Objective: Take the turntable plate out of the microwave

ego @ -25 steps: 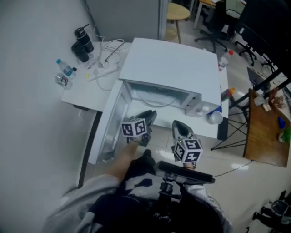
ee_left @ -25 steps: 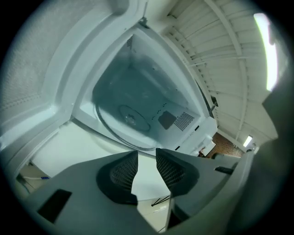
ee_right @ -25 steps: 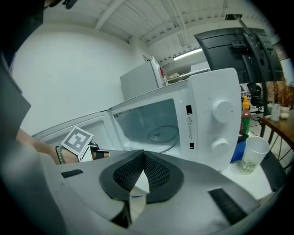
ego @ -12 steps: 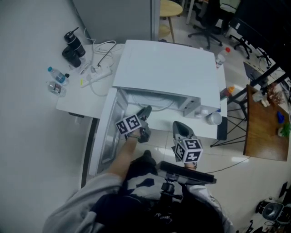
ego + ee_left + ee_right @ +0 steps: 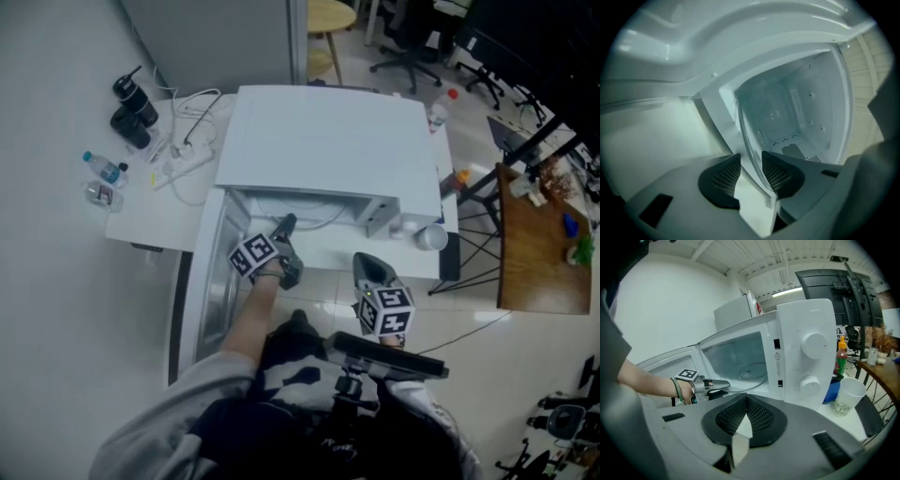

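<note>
Turntable plate (image 5: 749,372) — clear, round glass.

The microwave (image 5: 328,141) has a smooth, glossy white shell. Its turntable plate (image 5: 750,372) is clear, shiny glass. The desk (image 5: 150,211) is smooth matt white, the cup (image 5: 848,394) translucent plastic.

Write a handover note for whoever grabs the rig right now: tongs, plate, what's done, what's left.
Left tongs: at the mouth of the microwave, jaws closing around the rim of the turntable plate, not clamped yet.
Right tongs: shut, empty, held in front of the microwave.
Plate: inside the cavity.
Done: door open, swung to the left.
Left: finish the grip, then draw the plate out.
</note>
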A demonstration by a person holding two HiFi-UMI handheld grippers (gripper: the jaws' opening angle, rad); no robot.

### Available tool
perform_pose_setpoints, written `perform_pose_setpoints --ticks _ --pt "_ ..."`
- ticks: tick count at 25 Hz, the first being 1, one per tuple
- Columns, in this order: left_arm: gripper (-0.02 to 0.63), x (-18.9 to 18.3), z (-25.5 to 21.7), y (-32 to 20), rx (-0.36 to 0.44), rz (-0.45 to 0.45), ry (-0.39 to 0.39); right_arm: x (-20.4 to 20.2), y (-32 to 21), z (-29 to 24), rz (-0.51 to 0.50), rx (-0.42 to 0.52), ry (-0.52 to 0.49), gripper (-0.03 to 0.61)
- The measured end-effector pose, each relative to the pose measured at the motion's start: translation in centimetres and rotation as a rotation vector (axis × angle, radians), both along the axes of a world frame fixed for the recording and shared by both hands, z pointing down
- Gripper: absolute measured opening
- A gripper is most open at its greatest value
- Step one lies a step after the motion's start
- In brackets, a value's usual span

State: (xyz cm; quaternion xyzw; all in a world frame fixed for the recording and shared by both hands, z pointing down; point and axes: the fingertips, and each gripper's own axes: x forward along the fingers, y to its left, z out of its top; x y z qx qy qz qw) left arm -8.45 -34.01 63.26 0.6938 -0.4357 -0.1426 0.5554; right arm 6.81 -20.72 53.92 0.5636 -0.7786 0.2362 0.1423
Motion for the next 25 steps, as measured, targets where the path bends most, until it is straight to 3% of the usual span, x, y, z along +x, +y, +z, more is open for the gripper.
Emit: perform_pose_setpoints --ticks 2,4,6,15,17,20,25 --pt "0.125 0.0 -0.2 0.1 0.008 -0.020 0.046 0.2 0.2 0.3 0.001 -0.003 0.006 0.006" --pt "0.057 0.1 -0.6 0.3 0.019 -0.029 0.103 0.0 0.4 0.6 -0.006 -0.008 0.010 0.006" --pt "0.049 0.5 -0.7 0.8 0.023 -0.015 0.139 -0.3 0.6 0.8 -0.015 -0.013 0.005 0.006" --pt "0.044 1.0 -0.6 4.6 -0.001 0.035 0.166 -2.9 1.0 3.2 -0.093 -0.071 -0.038 0.011" --pt "0.044 0.9 -0.3 5.4 -0.004 0.049 0.170 -3.8 1.0 3.8 -0.123 -0.091 -0.076 0.043" --pt "0.044 0.8 -0.2 6.2 -0.008 0.057 0.177 -5.2 0.9 5.0 -0.180 -0.125 -0.156 0.166" --pt "0.040 0.7 -0.5 6.9 -0.012 0.049 0.205 -6.3 0.4 7.1 -0.201 -0.217 -0.305 0.189"
